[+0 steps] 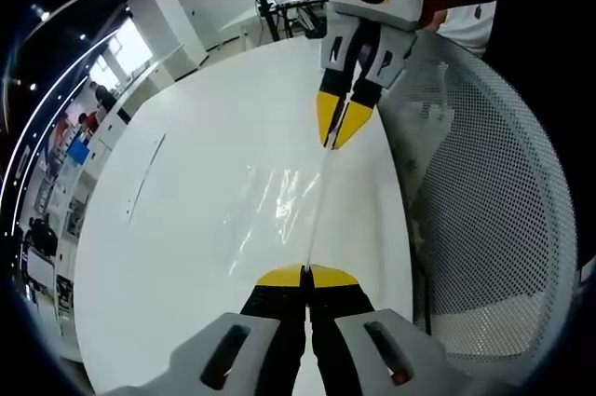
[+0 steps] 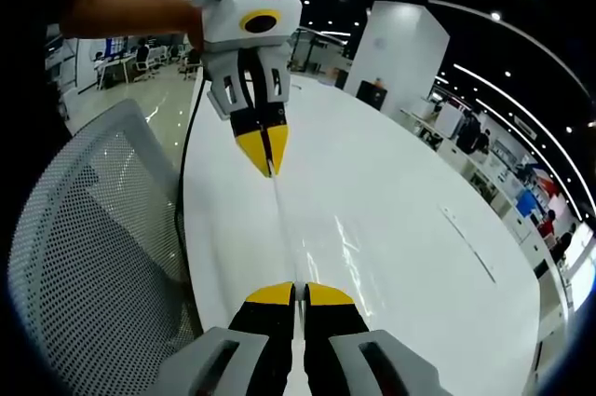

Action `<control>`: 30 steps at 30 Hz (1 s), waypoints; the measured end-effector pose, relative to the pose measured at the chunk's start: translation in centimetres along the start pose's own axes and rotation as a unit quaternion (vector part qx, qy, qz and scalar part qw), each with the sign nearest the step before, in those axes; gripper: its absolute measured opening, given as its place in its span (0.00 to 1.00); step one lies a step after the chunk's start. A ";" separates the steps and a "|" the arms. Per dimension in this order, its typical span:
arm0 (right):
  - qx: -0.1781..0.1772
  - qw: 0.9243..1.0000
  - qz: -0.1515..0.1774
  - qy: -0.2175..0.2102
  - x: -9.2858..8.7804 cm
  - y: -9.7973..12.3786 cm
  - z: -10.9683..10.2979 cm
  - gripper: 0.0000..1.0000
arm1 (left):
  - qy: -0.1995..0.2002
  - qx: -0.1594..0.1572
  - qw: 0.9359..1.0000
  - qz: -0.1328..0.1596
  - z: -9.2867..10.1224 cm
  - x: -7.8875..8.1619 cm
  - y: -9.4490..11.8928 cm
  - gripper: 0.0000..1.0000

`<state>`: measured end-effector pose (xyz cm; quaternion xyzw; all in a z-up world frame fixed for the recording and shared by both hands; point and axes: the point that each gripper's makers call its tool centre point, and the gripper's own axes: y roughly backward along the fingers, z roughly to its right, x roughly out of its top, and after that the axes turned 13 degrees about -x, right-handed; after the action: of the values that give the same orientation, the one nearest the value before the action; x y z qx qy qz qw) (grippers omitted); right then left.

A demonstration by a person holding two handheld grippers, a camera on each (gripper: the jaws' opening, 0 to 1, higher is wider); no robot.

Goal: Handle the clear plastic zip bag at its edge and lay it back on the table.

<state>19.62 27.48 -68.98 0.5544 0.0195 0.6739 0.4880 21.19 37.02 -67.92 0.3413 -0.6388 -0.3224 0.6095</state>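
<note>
Jaws of both grippers are closed on the same edge of the clear plastic zip bag [image 1: 279, 205], one at each end. At the bottom centre of the left gripper view, the left gripper [image 1: 306, 276] is pinched on the near end of that edge, its yellow tips pressed together. At the upper centre of the same view, the right gripper [image 1: 339, 124] is clenched on the far end. The edge is drawn into a thin straight line between the two pairs of tips, which suggests it is being kept taut so that the limp film cannot fold on itself.

From that line the rest of the bag spreads towards the left of the left gripper view, seen only as creases and glints over the white table [image 1: 177, 228]. It appears to lie on or just above the tabletop; whether it is fully down cannot be told. In the right gripper view the bag [image 2: 321, 247] is marked by faint reflections right of centre, with the left gripper [image 2: 267, 156] at the upper centre and the right gripper [image 2: 291, 294] at the bottom.

The held edge runs close beside the table's rim, where a mesh chair back [image 1: 494, 219] stands at the right of the left gripper view. Broad bare tabletop is offered towards the left, so lowering there seems the safer course.
</note>
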 end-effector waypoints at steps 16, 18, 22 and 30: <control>-0.003 1.000 -0.001 -0.003 -0.2 0.1 0.1 0.00 | 0.003 0.002 1.000 0.001 0.0 -0.1 0.3 0.00; -0.003 1.000 -0.002 -0.003 -0.2 0.1 0.1 0.00 | 0.003 0.003 1.000 0.001 0.0 -0.1 0.3 0.00; -0.003 1.000 -0.001 -0.004 -0.1 0.2 0.0 0.00 | 0.005 0.003 1.000 0.001 0.0 -0.2 0.3 0.00; -0.002 1.000 -0.001 -0.003 -0.1 0.2 0.0 0.00 | 0.008 0.005 1.000 0.002 -0.1 -0.3 0.5 0.00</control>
<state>19.49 27.28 -68.93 0.5554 0.0172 0.6717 0.4899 21.29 37.56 -67.71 0.3454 -0.6362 -0.3151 0.6137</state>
